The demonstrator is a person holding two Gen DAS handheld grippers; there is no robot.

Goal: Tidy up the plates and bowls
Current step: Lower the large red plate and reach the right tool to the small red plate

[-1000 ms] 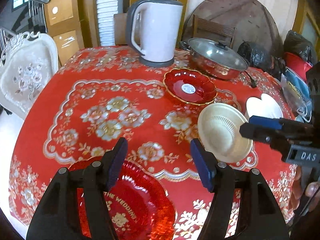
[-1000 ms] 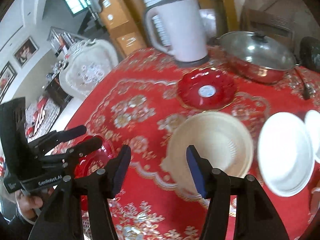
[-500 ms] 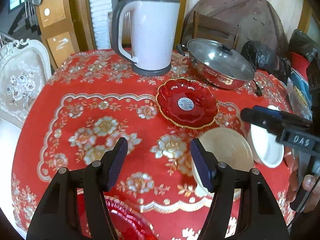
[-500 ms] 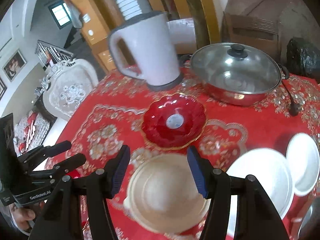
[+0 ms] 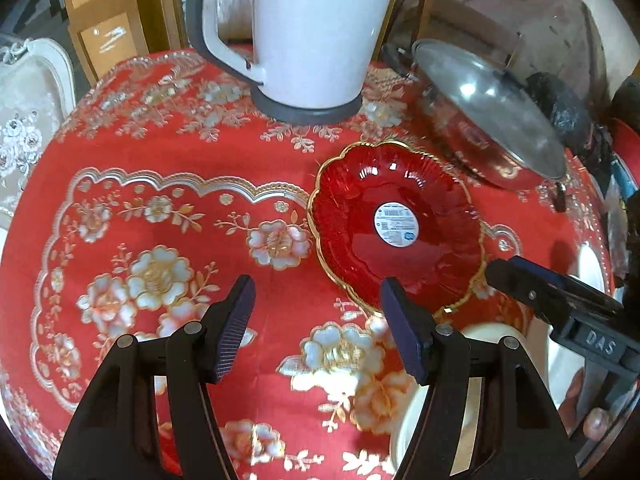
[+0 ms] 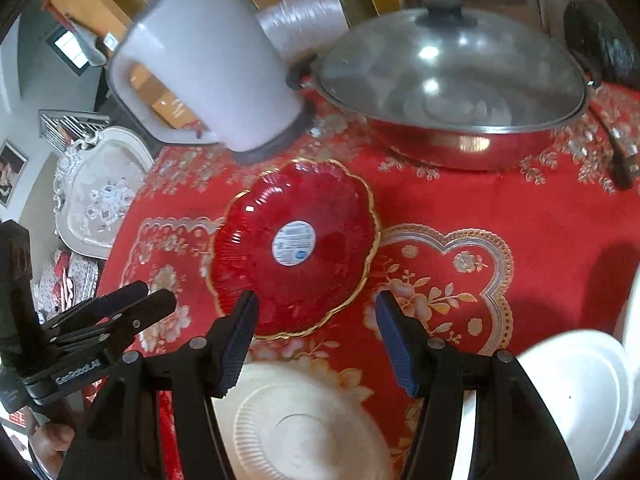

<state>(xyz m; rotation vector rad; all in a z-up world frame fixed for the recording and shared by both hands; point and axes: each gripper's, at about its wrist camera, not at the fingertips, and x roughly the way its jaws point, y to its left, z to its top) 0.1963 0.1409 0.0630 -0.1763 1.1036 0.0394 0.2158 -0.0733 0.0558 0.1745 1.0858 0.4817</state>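
Red scalloped plate [image 6: 294,246] with a gilt rim and a round label at its centre lies flat on the tabletop [image 5: 140,184], in front of the white kettle [image 5: 312,32] and the lidded pan [image 6: 448,92]; a cream ribbed bowl [image 6: 308,424] sits nearer, a white bowl [image 6: 576,384] to its right. Left gripper [image 5: 316,328] and right gripper [image 6: 316,336] both hover with jaws parted and nothing between them. The plate looks thin, glossy and brittle, probably light and slippery, so best pinched at the near rim.
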